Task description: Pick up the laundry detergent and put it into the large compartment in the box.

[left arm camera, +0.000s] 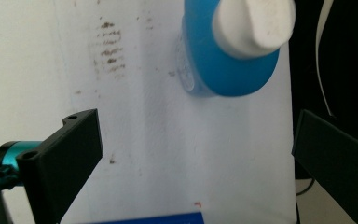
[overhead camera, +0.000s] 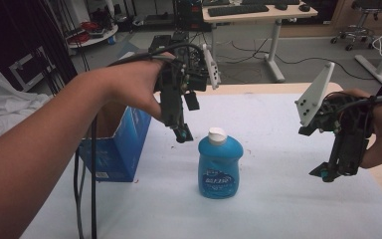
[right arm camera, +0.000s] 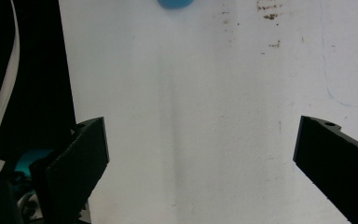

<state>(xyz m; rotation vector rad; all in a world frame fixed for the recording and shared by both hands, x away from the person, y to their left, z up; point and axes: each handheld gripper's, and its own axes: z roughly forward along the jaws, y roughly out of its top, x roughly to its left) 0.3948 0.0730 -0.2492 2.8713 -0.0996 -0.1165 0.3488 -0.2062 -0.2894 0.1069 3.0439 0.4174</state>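
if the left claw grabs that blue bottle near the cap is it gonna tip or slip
The blue bottle stands upright on a wide base, so it probably resists tipping, though a push high at the white cap could rock it. It looks nearly full of liquid, so likely heavy for its size. Its smooth, rounded plastic shoulders may slip from the left claw, whose jaws stand open.

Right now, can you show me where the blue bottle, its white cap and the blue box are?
blue bottle (overhead camera: 219, 167): high view, on its front label.
white cap (overhead camera: 217, 135): high view, on the cap's top.
blue box (overhead camera: 122, 149): high view, on its front side wall.
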